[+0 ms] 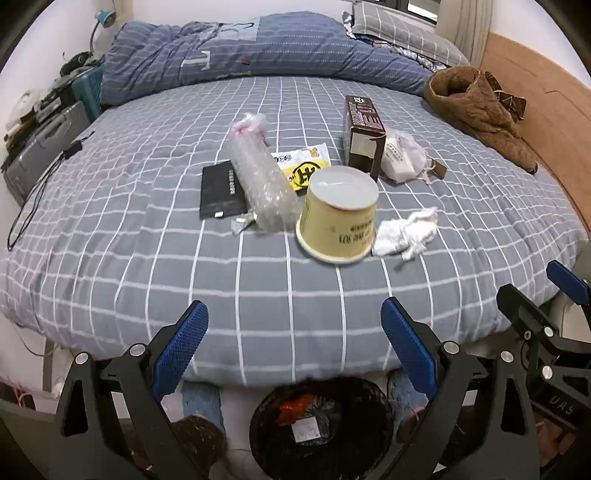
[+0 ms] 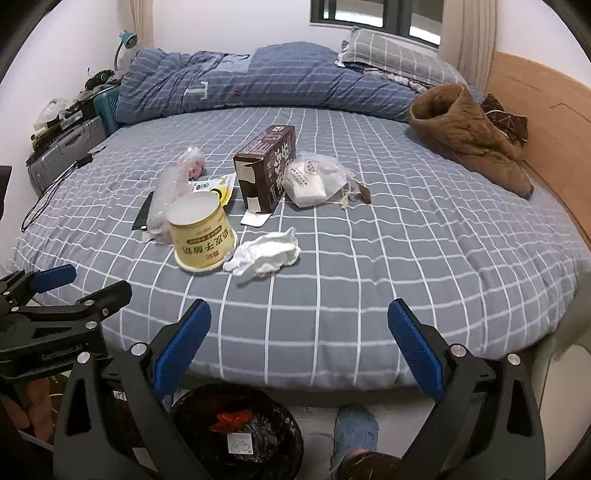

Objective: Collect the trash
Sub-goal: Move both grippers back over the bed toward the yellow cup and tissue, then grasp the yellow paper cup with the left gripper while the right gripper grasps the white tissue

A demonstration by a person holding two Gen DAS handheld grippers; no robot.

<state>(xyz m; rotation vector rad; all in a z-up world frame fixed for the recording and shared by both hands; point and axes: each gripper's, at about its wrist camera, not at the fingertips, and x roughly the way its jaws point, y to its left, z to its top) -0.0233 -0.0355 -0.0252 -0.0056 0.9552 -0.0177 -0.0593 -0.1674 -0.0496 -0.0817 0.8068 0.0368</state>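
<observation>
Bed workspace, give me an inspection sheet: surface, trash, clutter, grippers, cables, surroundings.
Surface: grey checked bed sheet, flat.
Job's things: upturned yellow paper cup, crumpled tissue, bubble wrap, brown carton, yellow wrapper, black packet, white bagged pack; lined trash bin on the floor below.
Clutter: brown jacket, rolled blue duvet.
Grippers: left gripper and right gripper open, empty.
Cables: black cord at the bed's left edge.
Surroundings: suitcase, window.
</observation>
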